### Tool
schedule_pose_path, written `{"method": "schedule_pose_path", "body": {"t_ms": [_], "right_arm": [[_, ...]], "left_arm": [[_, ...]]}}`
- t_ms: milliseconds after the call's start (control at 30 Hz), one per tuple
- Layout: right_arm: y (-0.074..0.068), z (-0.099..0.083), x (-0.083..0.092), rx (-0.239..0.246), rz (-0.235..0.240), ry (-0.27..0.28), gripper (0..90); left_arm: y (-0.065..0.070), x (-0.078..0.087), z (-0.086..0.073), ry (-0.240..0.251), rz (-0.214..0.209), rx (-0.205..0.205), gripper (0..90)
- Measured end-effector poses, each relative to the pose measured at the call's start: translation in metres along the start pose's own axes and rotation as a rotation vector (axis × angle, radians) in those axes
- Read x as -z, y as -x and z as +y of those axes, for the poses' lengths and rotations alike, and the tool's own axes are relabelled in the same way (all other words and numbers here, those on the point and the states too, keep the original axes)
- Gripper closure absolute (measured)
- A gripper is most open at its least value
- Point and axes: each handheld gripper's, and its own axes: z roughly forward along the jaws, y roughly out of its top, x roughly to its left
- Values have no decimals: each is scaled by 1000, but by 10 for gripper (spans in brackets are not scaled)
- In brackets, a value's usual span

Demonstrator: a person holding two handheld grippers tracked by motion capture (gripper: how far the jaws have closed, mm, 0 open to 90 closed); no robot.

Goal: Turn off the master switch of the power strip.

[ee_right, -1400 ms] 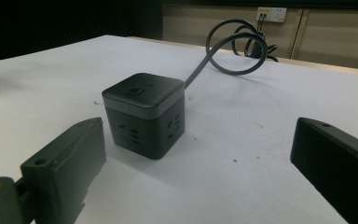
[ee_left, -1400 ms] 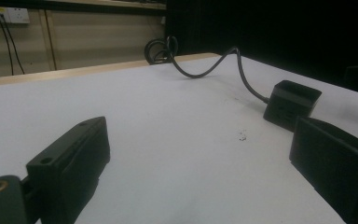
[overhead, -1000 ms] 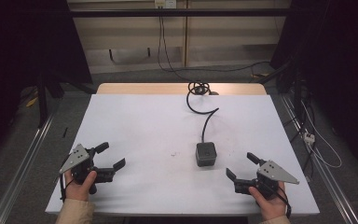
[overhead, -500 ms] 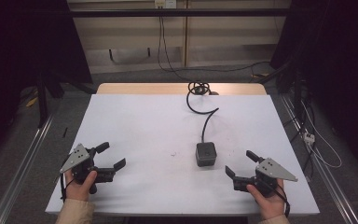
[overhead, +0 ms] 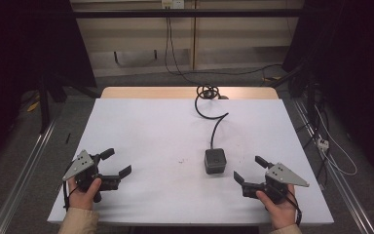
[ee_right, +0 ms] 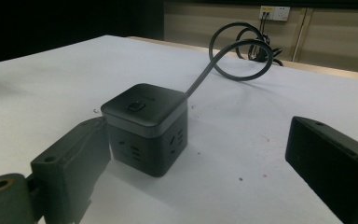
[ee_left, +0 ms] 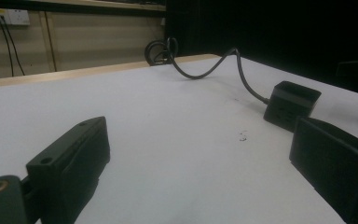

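Both claws wide, empty: left claw (overhead: 115, 164) near the desk's (overhead: 141, 126) front-left corner, right claw (overhead: 250, 170) near front-right. Black socket cube (overhead: 215, 161) upright just beside right claw, untouched; cord (overhead: 213, 119) trailing to far edge.

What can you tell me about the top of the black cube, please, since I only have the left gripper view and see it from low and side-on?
Observer: The right gripper view shows a button set in the middle of the power cube's top face.
Operator: Thank you. Are there sockets on its sides?
Observer: Yes, that view shows socket slots on two side faces.
Operator: How close is the right gripper to it?
Observer: In the high view the right gripper rests on the table just beside the cube, jaws open and not touching it.
Operator: And where does its cable go?
Observer: The cable curves to a coil at the table's far edge.
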Motion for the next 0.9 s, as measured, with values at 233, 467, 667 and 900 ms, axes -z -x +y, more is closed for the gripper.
{"method": "schedule_pose_path", "body": {"t_ms": [233, 467, 667, 900], "right_arm": [[1, 9, -6, -5, -4, 11, 67], [4, 15, -8, -7, -8, 9, 71], [2, 18, -12, -3, 1, 3, 75], [-1, 21, -17, -11, 23, -8, 80]], "left_arm": [[0, 0, 0, -2, 1, 2, 48], [0, 0, 0, -1, 1, 3, 49], [1, -1, 0, -2, -1, -1, 48], [1, -1, 0, 0, -4, -1, 49]]}}
